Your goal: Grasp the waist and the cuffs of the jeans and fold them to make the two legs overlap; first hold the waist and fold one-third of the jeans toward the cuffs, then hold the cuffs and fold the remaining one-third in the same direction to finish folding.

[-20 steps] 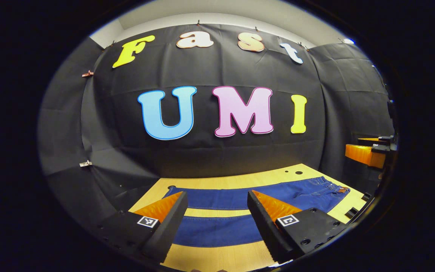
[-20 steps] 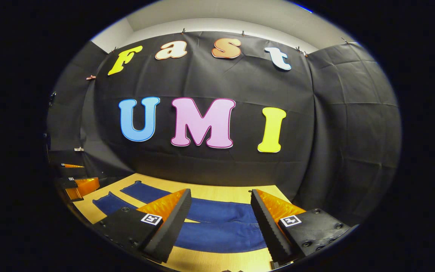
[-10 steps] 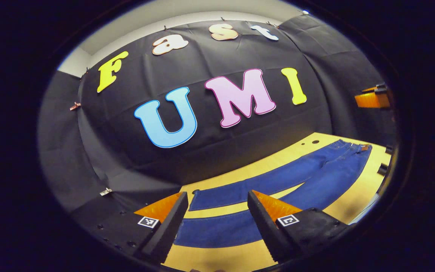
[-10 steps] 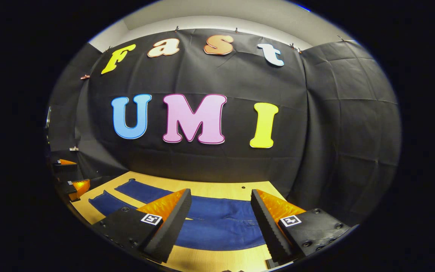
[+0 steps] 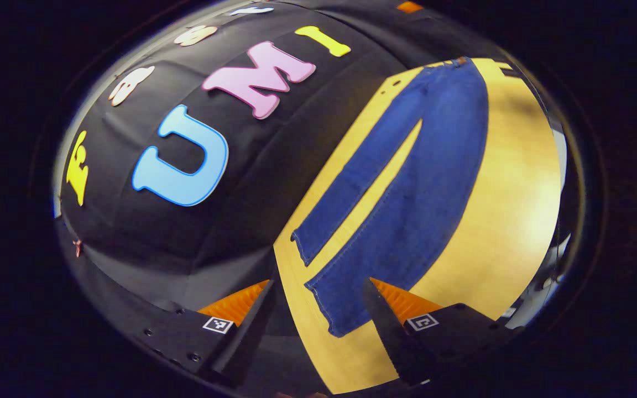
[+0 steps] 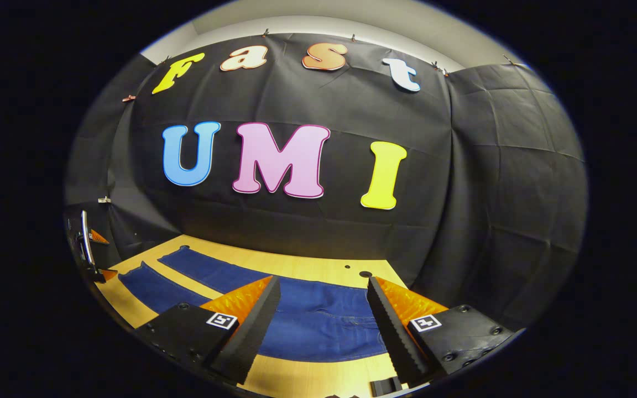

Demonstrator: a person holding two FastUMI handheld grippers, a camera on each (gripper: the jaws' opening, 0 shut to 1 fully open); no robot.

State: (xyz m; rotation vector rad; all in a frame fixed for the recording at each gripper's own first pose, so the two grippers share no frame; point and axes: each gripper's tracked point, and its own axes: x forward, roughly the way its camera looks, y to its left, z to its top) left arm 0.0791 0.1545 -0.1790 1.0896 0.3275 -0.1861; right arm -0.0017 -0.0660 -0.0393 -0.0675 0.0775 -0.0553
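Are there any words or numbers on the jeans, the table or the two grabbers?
On the jeans: none readable; the patch at the waist is too small to read.
On the table: none.
On the left gripper: square markers, a black-and-white pattern, no words.
On the right gripper: the same kind of pattern, no words.
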